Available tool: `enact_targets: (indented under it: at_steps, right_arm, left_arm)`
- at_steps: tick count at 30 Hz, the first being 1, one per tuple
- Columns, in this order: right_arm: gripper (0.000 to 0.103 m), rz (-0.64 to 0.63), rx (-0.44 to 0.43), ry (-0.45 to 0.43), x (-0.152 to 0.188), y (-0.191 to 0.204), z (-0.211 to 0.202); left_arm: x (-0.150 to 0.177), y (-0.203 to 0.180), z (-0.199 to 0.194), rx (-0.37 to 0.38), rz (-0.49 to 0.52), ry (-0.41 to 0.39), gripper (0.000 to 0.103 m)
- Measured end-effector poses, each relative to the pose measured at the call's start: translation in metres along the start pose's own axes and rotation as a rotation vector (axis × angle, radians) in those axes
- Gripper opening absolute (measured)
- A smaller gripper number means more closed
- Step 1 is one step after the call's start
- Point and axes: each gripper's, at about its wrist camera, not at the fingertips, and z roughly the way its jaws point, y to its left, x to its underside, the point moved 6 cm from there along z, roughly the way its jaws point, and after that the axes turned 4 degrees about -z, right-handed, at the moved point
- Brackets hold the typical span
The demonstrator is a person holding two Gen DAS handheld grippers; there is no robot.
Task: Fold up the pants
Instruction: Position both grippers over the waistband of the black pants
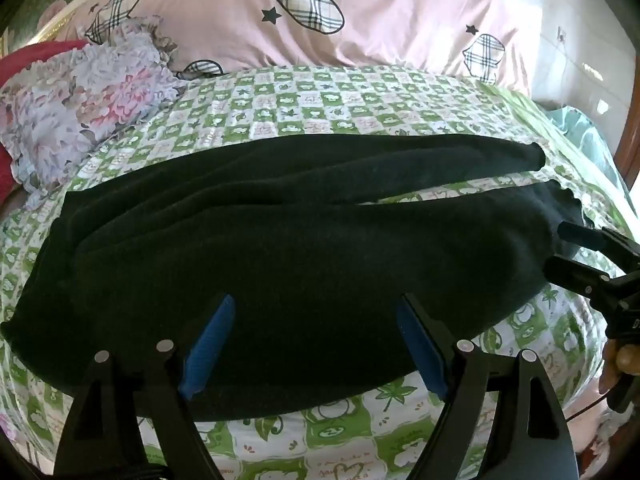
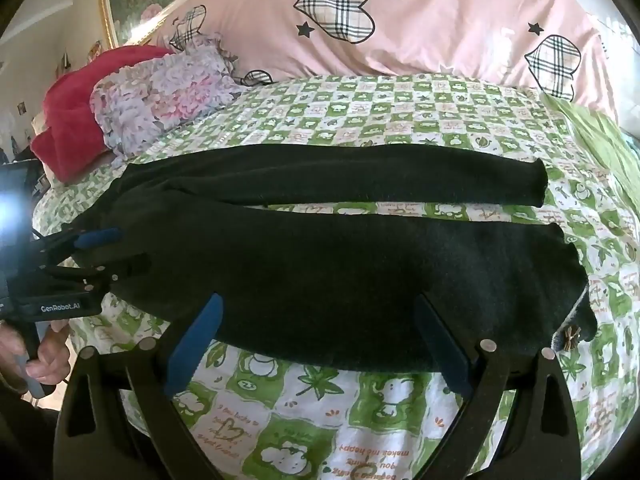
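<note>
A bed filled both views, spread with a green-and-white checked sheet (image 1: 320, 92) and backed by a pink quilt (image 1: 224, 12) printed with plaid hearts. A floral pillow (image 1: 80, 108) lay at the far left, with a red cloth (image 2: 76, 120) half hidden behind it.

The black pants (image 1: 280, 240) lay flat across the sheet, long axis running left to right – the wide end toward the left, the two legs stretching right and splitting apart, the sheet showing between them. In the left wrist view the near leg's end disappeared behind the right gripper (image 1: 560, 248); the dark fabric swallowed most folds and seams. A small bow-like detail at the near leg's right end was too small to make out in the right wrist view.

The left gripper (image 1: 316, 344) hung over the near edge of the pants, blue pads spread wide, pressing nothing. The right gripper's jaws likewise stood wide apart over the near leg, gripping nothing – a hand (image 2: 44, 352) showed at the left gripper's handle.
</note>
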Motion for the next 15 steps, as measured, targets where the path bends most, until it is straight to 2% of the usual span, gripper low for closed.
enact_targets:
  at_steps: [15]
  right_arm:
    - [0.096,-0.01,0.008,0.002,-0.0012,-0.0041,-0.0043]
  left_arm:
    - [-0.001,-0.0016,0.0007,0.025,0.002,0.005,0.083]
